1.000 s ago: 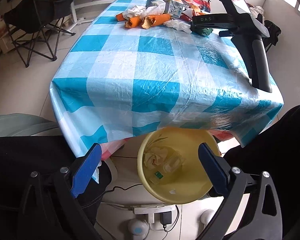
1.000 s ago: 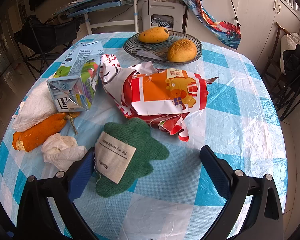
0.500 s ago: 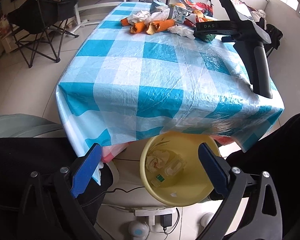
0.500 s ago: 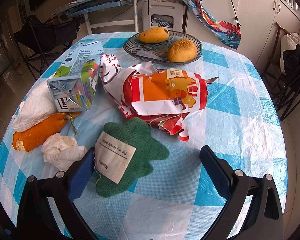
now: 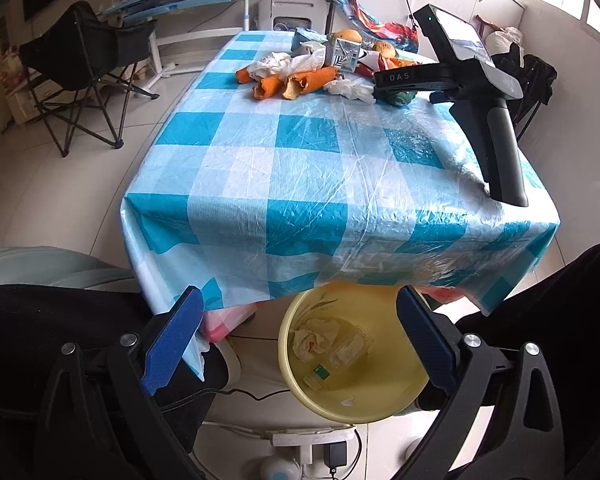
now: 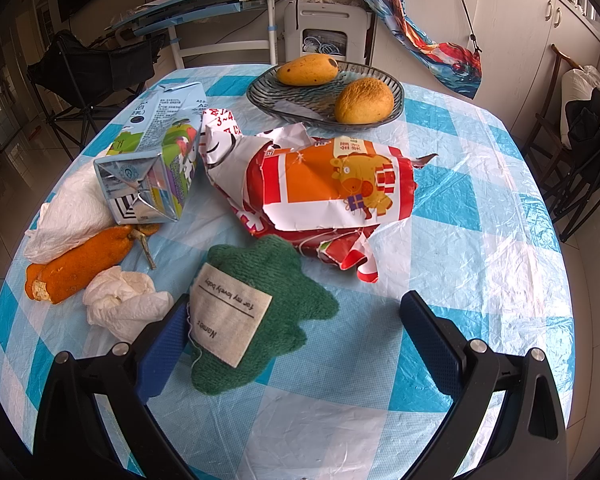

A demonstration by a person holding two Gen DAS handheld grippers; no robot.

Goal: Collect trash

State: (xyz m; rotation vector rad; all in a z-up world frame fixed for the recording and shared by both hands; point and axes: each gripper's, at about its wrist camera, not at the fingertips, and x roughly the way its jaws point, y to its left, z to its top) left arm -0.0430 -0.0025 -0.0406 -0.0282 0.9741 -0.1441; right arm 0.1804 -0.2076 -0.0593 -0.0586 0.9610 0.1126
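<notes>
While my left gripper (image 5: 296, 334) hangs with jaws wide apart and empty over the pale yellow plastic bin (image 5: 380, 404) under the table's near edge, crumpled tissue (image 5: 314, 338) lies inside it. My right gripper (image 6: 288, 332) rests on the blue-and-white checked tablecloth (image 6: 460, 248), jaws spread around the green knitted cloth (image 6: 284, 296). Toward the far edge: orange peel (image 6: 80, 264), white crumpled tissue (image 6: 120, 302), torn red-and-orange wrapper (image 6: 332, 192), milk carton (image 6: 156, 160).

Blue-and-white checked surface (image 6: 440, 208); pale yellow bin (image 5: 380, 408); orange peel (image 6: 80, 264); white tissue (image 6: 120, 300); green knitted cloth (image 6: 284, 280) with beige label; red-orange-white wrapper (image 6: 332, 192).
</notes>
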